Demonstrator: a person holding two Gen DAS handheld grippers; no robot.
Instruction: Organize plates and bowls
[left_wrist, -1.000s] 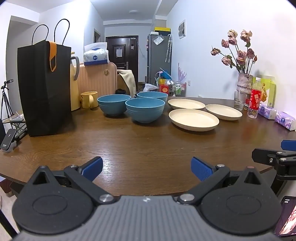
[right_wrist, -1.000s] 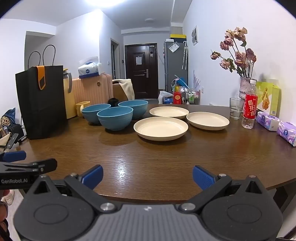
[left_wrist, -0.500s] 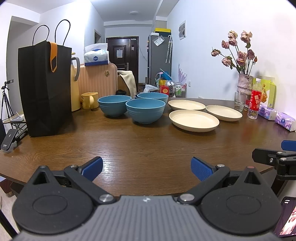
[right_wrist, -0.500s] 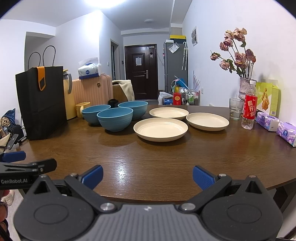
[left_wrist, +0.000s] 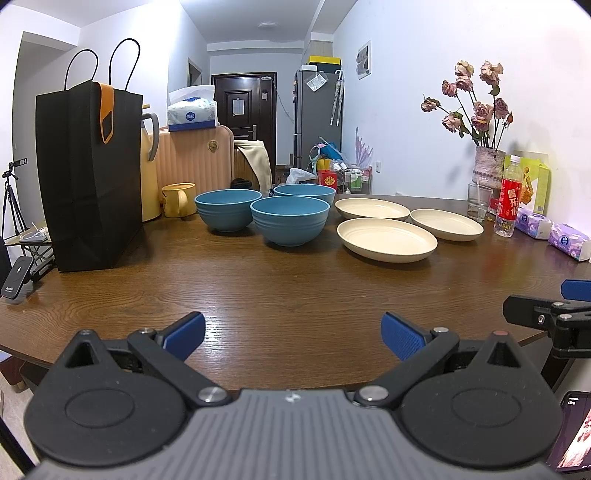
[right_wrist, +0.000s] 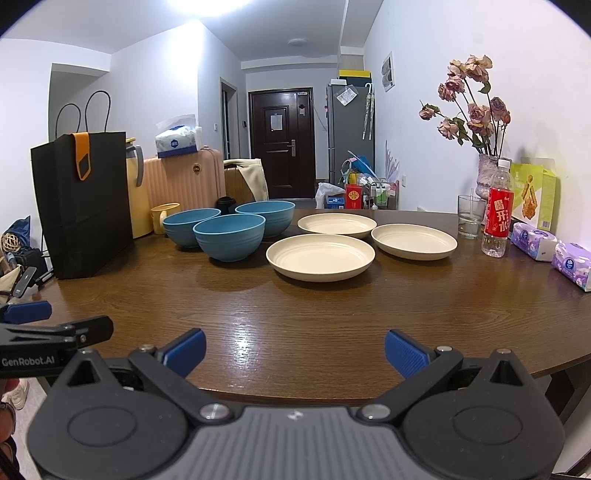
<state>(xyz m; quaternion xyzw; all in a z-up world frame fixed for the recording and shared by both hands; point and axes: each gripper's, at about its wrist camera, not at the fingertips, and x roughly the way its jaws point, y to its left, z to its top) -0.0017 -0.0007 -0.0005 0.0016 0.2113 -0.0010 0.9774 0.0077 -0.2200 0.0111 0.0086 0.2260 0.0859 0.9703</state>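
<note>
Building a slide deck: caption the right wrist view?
Open right gripper faces three blue bowls and three cream plates on a wooden table.

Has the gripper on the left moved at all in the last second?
Yes, slightly. In its own view the black bag and blue bowls have drifted right and down, so the open left gripper has turned a little leftward and tilted up.

Your left gripper (left_wrist: 293, 334), a black two-finger tool with blue ribbed pads (left_wrist: 400, 334), is held level with its jaws spread wide and nothing between them. Your right gripper (right_wrist: 293, 350), of the same black build with blue pads (right_wrist: 404, 352), is likewise level, jaws wide apart and empty. You hold the two side by side and apart: each camera catches the other's black finger and blue pad at the edge of its view.
</note>
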